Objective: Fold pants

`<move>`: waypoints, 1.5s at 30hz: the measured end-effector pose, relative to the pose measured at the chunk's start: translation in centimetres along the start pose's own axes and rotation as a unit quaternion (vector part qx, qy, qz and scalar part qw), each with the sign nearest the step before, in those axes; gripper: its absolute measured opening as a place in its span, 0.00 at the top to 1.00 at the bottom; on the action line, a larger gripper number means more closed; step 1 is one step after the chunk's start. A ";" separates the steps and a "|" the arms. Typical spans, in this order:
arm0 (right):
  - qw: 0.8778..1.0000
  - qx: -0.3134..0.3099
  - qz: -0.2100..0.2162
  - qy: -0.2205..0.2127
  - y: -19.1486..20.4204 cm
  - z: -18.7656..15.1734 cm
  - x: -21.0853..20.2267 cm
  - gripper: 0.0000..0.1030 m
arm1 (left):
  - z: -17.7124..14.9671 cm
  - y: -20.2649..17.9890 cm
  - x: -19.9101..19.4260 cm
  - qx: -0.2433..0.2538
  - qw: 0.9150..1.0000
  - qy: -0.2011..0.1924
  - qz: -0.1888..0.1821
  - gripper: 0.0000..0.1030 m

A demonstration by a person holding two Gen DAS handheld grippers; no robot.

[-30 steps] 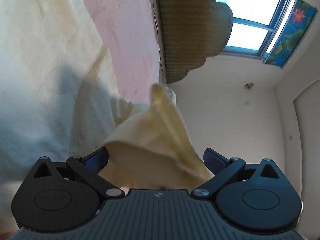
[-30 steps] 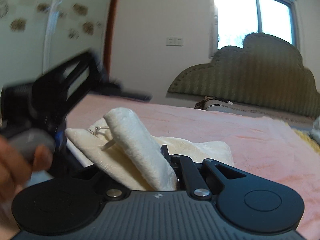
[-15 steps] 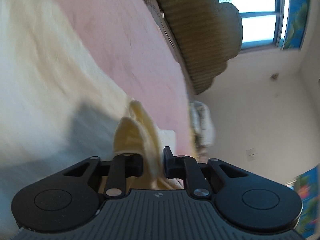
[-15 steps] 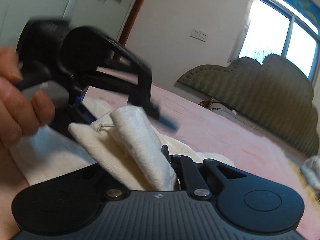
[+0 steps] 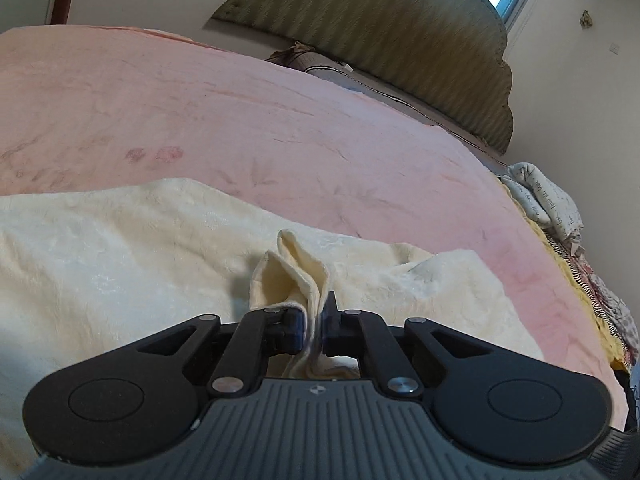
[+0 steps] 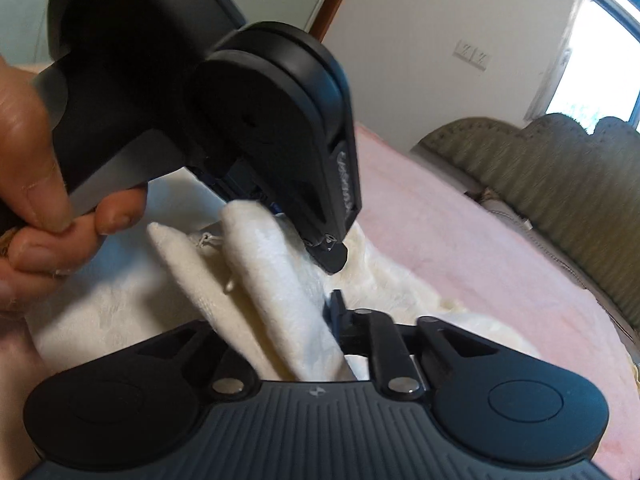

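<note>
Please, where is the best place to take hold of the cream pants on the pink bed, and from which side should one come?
Probably the bunched, raised edge of the cream pants, where the left hand-held gripper is already shut on it. Come from the near side, pointing down toward the pink bed: this fold stands up in layers, while the rest lies flat and offers nothing to pinch.

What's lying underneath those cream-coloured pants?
The pants lie on a pink blanket that covers the bed up to the green headboard. The part of the blanket directly under the pants, and anything else beneath them, is covered from view.
</note>
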State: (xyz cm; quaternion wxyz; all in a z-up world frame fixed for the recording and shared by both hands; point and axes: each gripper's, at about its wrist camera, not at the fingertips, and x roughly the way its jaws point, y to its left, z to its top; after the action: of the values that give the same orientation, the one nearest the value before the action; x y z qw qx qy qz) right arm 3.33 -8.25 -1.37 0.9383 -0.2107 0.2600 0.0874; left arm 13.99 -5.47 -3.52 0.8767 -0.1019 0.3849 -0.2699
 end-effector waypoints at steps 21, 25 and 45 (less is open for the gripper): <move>0.958 0.038 0.282 -0.021 -8.9 0.8 -5.8 0.69 | 1.1 -1.0 -6.2 0.057 0.981 -0.121 0.141 0.33; 0.966 0.106 0.225 -0.063 -10.8 0.4 -6.6 0.68 | 0.8 0.4 -6.1 0.018 0.983 -0.111 0.148 0.33; 0.976 0.186 0.112 0.005 -14.2 -1.9 -1.5 0.64 | 1.9 0.5 -6.6 -0.026 0.992 -0.087 0.083 0.28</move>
State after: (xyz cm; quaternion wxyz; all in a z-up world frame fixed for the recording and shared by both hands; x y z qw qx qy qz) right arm 5.06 -21.87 2.96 0.9440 -0.0029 0.2983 0.1408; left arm 11.90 -1.48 1.71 0.9232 -0.1154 0.3213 -0.1768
